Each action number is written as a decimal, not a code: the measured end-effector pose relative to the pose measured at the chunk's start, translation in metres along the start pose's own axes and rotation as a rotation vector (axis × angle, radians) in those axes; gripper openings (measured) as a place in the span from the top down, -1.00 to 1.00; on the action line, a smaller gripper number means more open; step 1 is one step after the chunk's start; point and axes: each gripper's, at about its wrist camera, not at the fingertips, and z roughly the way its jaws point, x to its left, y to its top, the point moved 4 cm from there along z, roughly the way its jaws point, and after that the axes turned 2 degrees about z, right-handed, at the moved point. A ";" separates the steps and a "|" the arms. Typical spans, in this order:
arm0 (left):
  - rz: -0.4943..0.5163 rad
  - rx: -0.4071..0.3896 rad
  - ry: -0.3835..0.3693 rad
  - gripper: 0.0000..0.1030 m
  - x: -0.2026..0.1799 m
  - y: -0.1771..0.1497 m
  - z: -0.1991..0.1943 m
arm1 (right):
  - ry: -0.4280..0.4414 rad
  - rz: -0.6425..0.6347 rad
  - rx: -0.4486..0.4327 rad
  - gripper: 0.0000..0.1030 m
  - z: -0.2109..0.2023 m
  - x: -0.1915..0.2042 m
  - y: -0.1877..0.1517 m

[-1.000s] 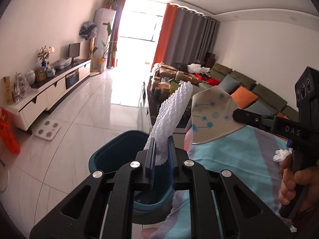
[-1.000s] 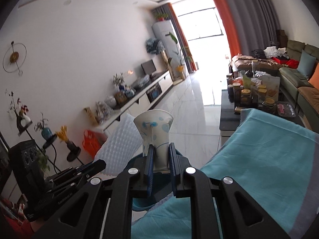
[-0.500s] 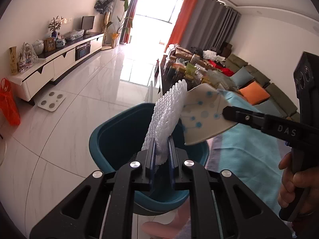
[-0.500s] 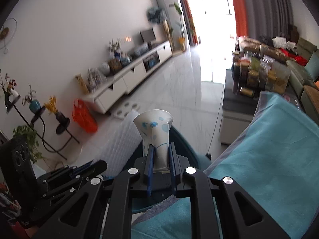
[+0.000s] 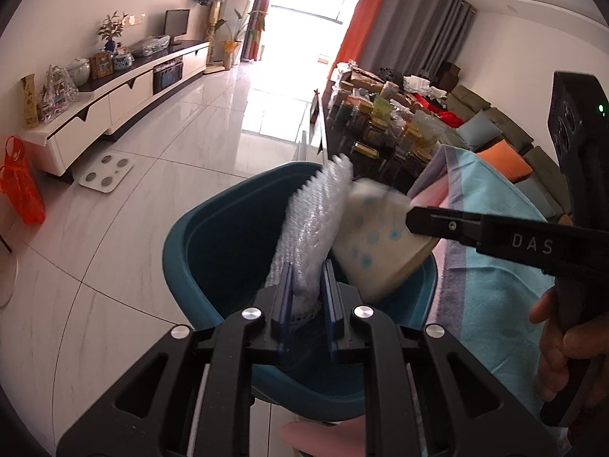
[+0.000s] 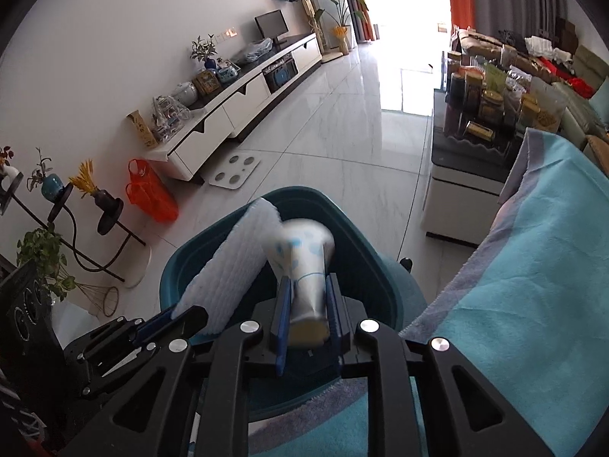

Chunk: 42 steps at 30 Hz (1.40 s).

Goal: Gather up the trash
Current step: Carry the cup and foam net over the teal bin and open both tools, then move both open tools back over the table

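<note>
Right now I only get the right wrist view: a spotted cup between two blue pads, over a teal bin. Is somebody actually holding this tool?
Observer: Yes. The left wrist view shows a bare hand wrapped round the handle of the right gripper.
Operator: And the white foam net beside my cup, what has it?
Observer: It stands between the blue pads of the left gripper, above the teal bin. It is blurred, so I cannot tell how firm the grip is.
Operator: Any writing on my tool?
Observer: One finger reads "DAS" along its side, seen from the left view.
</note>
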 end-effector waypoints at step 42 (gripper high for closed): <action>0.252 -0.443 -0.087 -0.89 -0.140 0.033 -0.197 | -0.107 0.040 -0.530 -0.87 -0.218 -0.040 -0.080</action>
